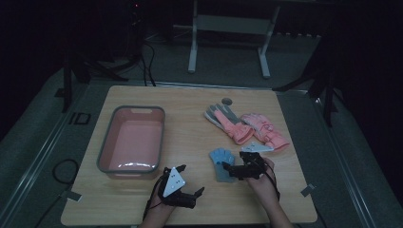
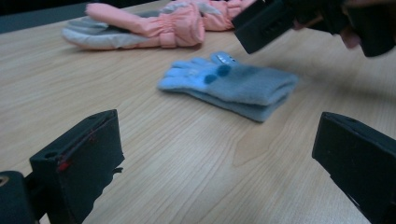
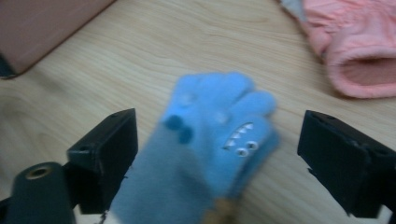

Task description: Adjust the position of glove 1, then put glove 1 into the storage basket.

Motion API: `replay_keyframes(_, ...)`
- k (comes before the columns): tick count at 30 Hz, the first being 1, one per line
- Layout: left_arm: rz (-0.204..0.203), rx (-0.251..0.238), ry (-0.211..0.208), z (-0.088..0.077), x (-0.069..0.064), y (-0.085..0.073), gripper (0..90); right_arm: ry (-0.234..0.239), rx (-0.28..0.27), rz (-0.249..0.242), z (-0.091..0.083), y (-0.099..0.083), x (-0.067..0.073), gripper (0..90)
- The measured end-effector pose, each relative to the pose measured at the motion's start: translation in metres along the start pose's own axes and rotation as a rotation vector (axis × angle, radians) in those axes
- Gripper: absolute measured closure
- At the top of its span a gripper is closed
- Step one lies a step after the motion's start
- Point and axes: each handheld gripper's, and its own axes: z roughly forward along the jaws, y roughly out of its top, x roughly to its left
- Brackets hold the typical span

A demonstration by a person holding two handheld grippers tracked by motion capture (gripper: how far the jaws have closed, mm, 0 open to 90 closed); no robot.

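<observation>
gloves dominate the right half of the light wooden counter [image 1: 190,199]. the small blue knitted glove [image 1: 221,163] lies flat near the front edge, between the wide-spread jaws of the right tool [image 1: 237,169], whose pads stand clear of it. the left tool [image 1: 191,195] rests nearby, jaws wide, holding nothing. two pink padded gloves [image 1: 247,127] lie behind; a pink plastic tub [image 1: 107,156] sits left.
</observation>
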Motion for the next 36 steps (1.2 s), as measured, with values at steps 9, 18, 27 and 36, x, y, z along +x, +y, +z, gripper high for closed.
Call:
replay_keyframes(9,-0.004,0.122,-0.146,0.008,-0.001,0.015,1.8,0.059,-0.03,-0.043,-0.018,0.0,-0.021,13.9)
replay_keyframes(18,0.08,0.131,-0.268,0.025,-0.004,0.032,1.8,0.114,-0.009,0.019,-0.024,0.005,-0.029,12.0)
replay_keyframes(27,0.242,0.177,-0.305,0.055,-0.005,0.055,15.9,0.133,0.021,0.052,-0.005,0.02,-0.032,31.4)
replay_keyframes(36,0.438,0.291,-0.362,0.084,-0.017,0.056,32.1,0.092,0.098,0.048,0.03,0.022,-0.026,30.4)
